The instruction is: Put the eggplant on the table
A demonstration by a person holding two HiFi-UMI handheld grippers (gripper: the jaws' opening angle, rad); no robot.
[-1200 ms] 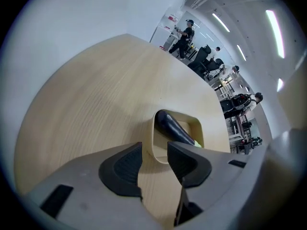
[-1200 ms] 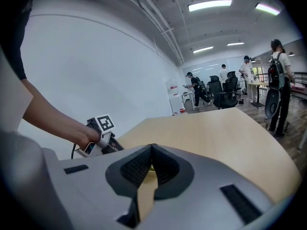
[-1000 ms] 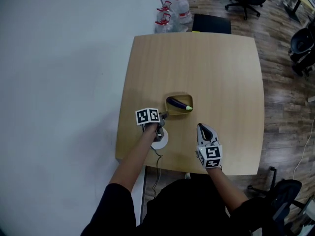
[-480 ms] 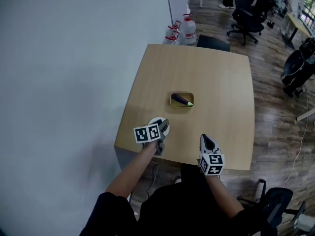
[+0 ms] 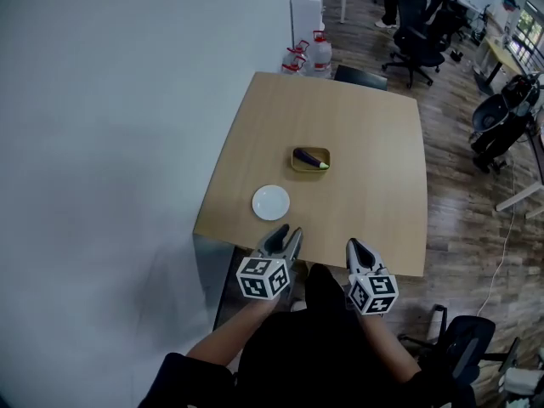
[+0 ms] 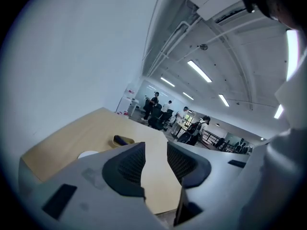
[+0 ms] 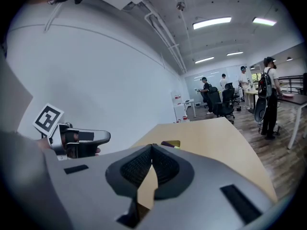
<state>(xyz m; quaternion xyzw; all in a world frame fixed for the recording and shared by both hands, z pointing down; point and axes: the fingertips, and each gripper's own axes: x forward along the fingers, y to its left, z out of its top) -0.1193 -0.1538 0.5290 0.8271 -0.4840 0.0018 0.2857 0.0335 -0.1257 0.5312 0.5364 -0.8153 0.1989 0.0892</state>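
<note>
The eggplant [image 5: 311, 158] lies in a small yellow bowl [image 5: 298, 167] near the centre of the head view, on the wooden desk [image 5: 365, 126]. A white plate [image 5: 270, 202] stands on the desk lower and to the left of the bowl, apart from it.

Both tongs are in the lower middle of the frame, at the near edge of the desk and well apart from the bowl. The left tongs [image 5: 283, 231] have a narrow gap between the jaws and hold nothing. The right tongs [image 5: 352, 245] are closed tip against tip, also with nothing inside.

The task is not yet begun, in my judgement. The eggplant looks small, light and rather firm, but its dark skin is smooth and probably slippery. It is long and thin, with a pale green end pointing to the right of the frame. I think the best hold is across the dark middle part, from above, with gentle pressure so it does not slide out.
</note>
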